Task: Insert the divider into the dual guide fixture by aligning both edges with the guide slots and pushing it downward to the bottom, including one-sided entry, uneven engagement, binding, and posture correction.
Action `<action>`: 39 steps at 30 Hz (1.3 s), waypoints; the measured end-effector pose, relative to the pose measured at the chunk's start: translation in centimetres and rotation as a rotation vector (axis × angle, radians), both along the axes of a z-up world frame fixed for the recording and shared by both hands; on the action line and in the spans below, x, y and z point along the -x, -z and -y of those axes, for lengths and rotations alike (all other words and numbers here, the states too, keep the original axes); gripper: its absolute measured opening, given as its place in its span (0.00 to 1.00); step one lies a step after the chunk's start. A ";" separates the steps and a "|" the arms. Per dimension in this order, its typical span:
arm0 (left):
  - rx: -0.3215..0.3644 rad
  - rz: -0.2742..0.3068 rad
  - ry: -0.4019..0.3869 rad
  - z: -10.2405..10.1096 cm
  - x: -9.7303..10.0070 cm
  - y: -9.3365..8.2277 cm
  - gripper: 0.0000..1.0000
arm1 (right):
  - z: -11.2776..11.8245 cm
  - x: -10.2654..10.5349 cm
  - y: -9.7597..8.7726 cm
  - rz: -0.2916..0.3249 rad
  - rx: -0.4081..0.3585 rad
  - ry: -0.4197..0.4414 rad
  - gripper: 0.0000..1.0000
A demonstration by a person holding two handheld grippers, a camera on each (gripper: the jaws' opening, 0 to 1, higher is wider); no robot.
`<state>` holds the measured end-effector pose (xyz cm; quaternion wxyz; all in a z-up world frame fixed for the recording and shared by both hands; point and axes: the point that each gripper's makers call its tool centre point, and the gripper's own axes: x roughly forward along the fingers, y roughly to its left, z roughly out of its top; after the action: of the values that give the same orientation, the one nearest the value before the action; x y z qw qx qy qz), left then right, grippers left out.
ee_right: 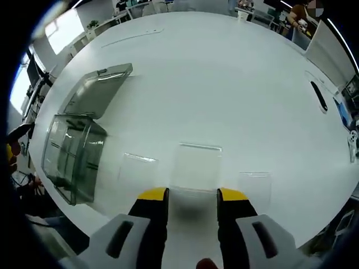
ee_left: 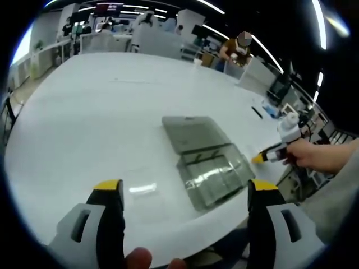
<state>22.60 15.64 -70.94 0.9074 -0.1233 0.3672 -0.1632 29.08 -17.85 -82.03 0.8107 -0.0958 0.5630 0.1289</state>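
White table (ee_left: pixel 101 106), black pen (ee_right: pixel 318 95) (near its edge); office desks (ee_left: pixel 106 42) beyond

Both views overlook the same clear box (ee_left: pixel 210 168) (ee_right: pixel 76 151).

clear plastic box-shaped guide fixture with grey hinged lid: 1 (ee_right: pixel 73 157) | thin clear rectangular divider sheets lying flat on the white worktop (ee_right: pixel 224 84): 3, first (ee_right: pixel 197 162), second (ee_right: pixel 137 171), third (ee_right: pixel 255 188) | yellow-tipped claws: 2, left (ee_left: pixel 185 193), right (ee_right: pixel 192 196)
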 end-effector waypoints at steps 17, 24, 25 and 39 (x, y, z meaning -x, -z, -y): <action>0.005 0.003 -0.001 0.2 -0.1 -0.1 0.89 | -0.1 0.1 0.0 -0.014 -0.007 -0.043 0.28; 0.006 0.005 0.001 0.4 -0.2 -0.2 0.88 | -0.2 0.0 -0.1 -0.015 -0.018 -0.052 0.27; 0.006 0.005 0.001 0.4 -0.2 -0.2 0.88 | -0.2 0.0 -0.2 -0.016 -0.020 -0.049 0.27; 0.008 0.008 0.001 0.5 -0.1 -0.3 0.88 | -0.3 0.4 -0.3 -0.014 -0.036 -0.061 0.27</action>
<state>22.73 15.14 -70.68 0.9083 -0.1259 0.3629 -0.1657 28.63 -17.58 -81.71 0.8041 -0.0974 0.5629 0.1646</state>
